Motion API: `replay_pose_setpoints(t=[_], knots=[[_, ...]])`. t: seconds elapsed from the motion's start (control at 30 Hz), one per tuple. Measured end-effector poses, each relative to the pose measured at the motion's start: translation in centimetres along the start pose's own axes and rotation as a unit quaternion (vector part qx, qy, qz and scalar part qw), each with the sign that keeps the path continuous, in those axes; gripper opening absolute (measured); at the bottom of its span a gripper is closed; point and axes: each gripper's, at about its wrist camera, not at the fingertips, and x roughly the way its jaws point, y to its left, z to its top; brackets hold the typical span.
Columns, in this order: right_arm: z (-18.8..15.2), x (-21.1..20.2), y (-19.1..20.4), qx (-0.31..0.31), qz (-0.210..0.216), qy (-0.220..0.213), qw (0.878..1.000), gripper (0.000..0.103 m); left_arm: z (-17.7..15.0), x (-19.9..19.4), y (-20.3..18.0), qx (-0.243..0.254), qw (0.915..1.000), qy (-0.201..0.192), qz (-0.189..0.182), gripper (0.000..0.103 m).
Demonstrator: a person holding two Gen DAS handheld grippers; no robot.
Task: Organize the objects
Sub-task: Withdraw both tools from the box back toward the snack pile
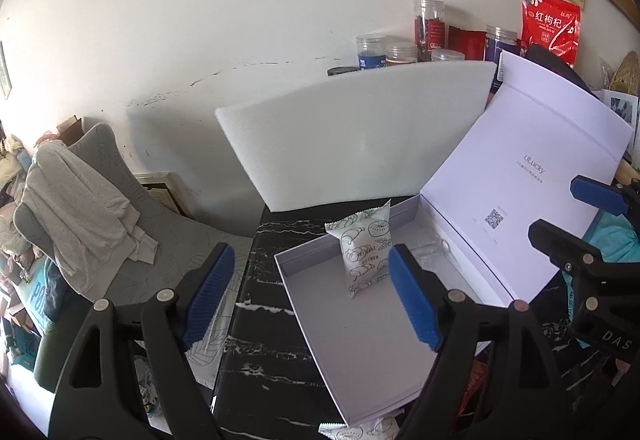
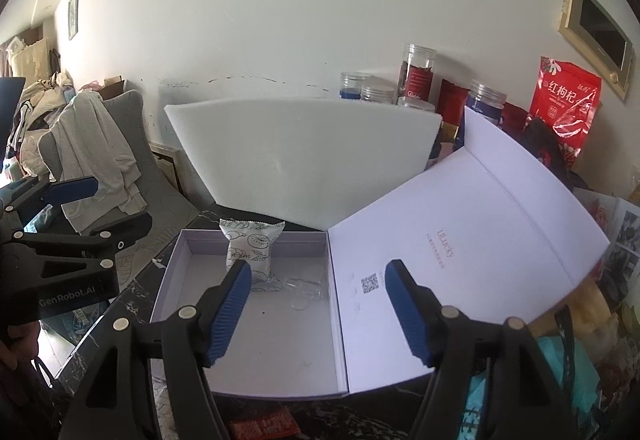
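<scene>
Both grippers, left and right, were held open, empty; the leaning packet could be toppled in the box.

two snack packets, one open box, one foam sheet

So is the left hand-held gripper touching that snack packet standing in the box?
Apart. In the left wrist view the left hand-held gripper is open, and the snack packet stands beyond it in the box, clear of both pads.
</scene>
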Motion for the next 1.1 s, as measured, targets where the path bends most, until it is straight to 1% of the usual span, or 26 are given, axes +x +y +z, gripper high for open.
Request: replay_pose_setpoints(t=[0.23, 0.53, 0.8, 1.1], knots=[[-1.0, -2.5, 1.0, -0.001, 0.002, -0.008, 1.0, 0.071, -1.5, -2.4, 1.0, -0.012, 0.9999, -0.005, 0.008, 0.08], [-2.5, -4.8, 2.1, -0.005, 0.003, -0.013, 1.0, 0.071, -3.3, -4.6, 1.9, -0.024, 0.9996, -0.01, 0.008, 0.081], [-4.0, -5.9, 2.8, -0.007, 0.007, -0.01, 1.0, 0.071, -5.1, -5.9, 1.8, -0.025, 0.9996, -0.008, 0.008, 0.082], [-6.3, -5.9, 3.4, -0.008, 0.018, 0.008, 1.0, 0.071, -7.0, -6.6, 1.5, -0.02, 0.9997, 0.001, 0.015, 0.082]])
